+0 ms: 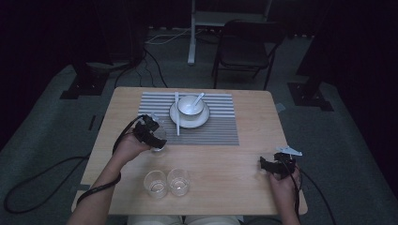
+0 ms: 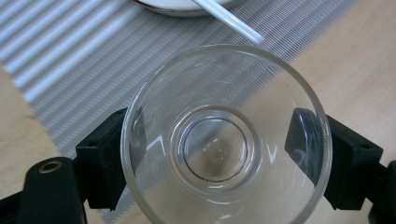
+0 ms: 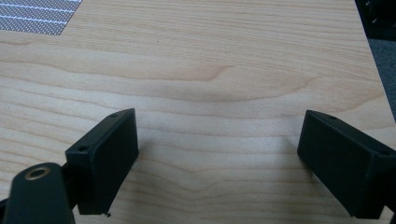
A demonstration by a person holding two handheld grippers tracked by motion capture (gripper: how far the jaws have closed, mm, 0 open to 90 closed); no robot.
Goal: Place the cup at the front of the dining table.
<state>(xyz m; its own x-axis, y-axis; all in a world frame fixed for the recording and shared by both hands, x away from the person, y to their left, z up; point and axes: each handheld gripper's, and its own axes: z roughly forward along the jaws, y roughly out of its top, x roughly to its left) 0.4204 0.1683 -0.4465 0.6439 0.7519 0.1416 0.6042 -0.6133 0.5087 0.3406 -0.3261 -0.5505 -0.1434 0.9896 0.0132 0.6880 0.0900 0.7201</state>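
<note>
At left, our left gripper (image 1: pixel 151 136) clamps a clear round drinking glass (image 2: pixel 226 135) between its black jaws, mouth toward the camera, at the corner of the grey striped woven placemat (image 1: pixel 216 122), likely bound for a place setting. Two more clear glasses (image 1: pixel 167 182) wait near the pale wooden table (image 1: pixel 244 164) edge. At right, our right gripper (image 1: pixel 277 166) rests low, jaws wide and empty.

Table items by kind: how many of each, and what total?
Glasses: 3, one in the left tongs, two near the front edge
Bowl: 1
Plate: 1
Spoon: 1
Chopsticks: 1 pair
Mat: 1
Total: 8
</note>
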